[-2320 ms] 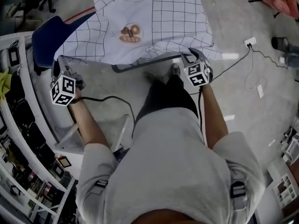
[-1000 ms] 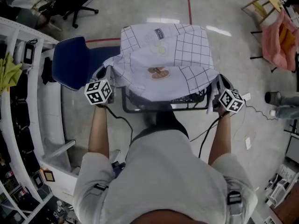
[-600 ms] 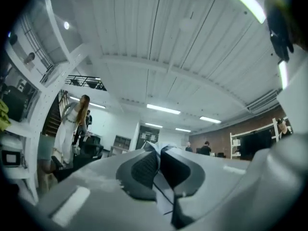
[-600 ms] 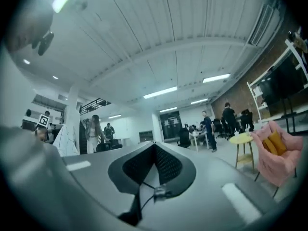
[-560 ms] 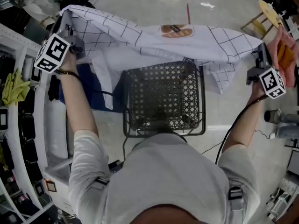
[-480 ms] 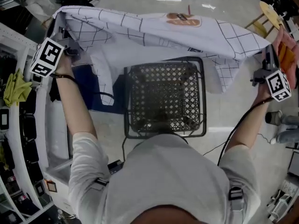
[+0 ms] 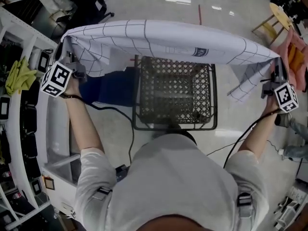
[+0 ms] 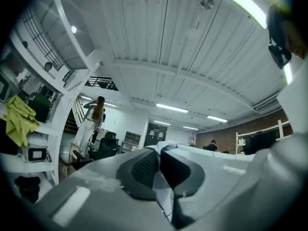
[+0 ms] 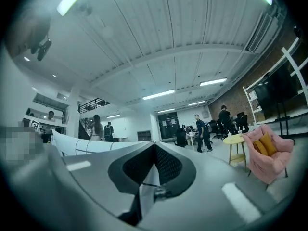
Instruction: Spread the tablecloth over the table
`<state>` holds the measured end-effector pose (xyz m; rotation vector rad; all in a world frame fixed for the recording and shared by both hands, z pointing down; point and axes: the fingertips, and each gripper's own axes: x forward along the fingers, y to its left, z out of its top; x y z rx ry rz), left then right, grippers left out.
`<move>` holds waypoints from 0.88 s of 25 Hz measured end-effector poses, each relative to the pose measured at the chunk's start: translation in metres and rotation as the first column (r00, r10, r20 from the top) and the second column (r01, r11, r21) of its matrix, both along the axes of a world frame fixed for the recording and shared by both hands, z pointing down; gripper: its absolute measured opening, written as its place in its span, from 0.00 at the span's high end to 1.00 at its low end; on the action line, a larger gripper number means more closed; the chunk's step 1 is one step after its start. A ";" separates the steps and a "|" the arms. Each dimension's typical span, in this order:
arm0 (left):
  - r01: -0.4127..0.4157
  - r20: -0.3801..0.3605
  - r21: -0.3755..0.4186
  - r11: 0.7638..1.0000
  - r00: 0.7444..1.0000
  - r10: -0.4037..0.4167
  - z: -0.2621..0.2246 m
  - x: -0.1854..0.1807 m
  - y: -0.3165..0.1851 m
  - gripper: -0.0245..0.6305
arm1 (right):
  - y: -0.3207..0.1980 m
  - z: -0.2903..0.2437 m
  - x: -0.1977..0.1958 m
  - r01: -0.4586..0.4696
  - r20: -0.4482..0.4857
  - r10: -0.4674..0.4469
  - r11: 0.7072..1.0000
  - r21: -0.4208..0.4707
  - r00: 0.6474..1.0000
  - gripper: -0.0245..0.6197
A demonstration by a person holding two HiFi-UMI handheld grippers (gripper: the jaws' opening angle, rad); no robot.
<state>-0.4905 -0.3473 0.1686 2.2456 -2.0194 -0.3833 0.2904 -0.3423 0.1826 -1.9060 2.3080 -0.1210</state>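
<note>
Head view is showing left gripper (image 7: 71, 62) and right gripper (image 7: 276, 70) pinching tablecloth (image 7: 168, 36) corners between closed jaws; they are holding it stretched above the mesh table (image 7: 175, 96), likely for draping flat.

shirt: The person is wearing a light grey shirt (image 7: 168, 182) with short sleeves.
straps: Grey straps (image 7: 101, 193) with buckles are lying on both shoulders.
left gripper: The left gripper (image 7: 67, 57) is carrying a white cube (image 7: 57, 78) with black square marks.
right gripper: The right gripper (image 7: 275, 69) is carrying the same kind of cube.
pads: Dark ribbed pads (image 8: 144, 170) are sitting in smooth grey shells.
cable: A black cable (image 7: 115, 110) is running down from each hand.
</note>
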 end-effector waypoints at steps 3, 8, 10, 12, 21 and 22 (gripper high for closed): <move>-0.032 -0.028 -0.052 0.998 0.999 0.031 0.041 -0.010 0.053 0.92 | 0.046 0.024 -0.009 0.013 0.007 -0.013 0.999 -0.052 1.000 0.95; -0.064 -0.040 -0.186 0.980 0.998 0.058 0.135 -0.013 0.131 0.92 | 0.107 0.088 -0.008 0.018 0.062 -0.008 0.988 -0.156 0.998 0.95; -0.056 -0.038 -0.258 0.965 0.998 0.048 0.175 -0.011 0.158 0.92 | 0.131 0.118 -0.007 0.005 0.060 0.009 0.975 -0.223 0.998 0.95; -0.028 -0.021 -0.326 0.945 1.000 0.022 0.213 -0.004 0.184 0.92 | 0.153 0.148 -0.007 0.007 0.044 0.005 0.962 -0.274 0.999 0.95; 0.082 0.160 -0.471 0.878 0.987 -0.006 0.304 0.057 0.287 0.92 | 0.235 0.215 -0.048 0.034 -0.133 -0.085 0.936 -0.350 0.987 0.95; 0.082 0.161 -0.474 0.877 0.987 -0.005 0.309 0.064 0.300 0.92 | 0.246 0.221 -0.050 0.043 -0.137 -0.096 0.936 -0.349 0.986 0.95</move>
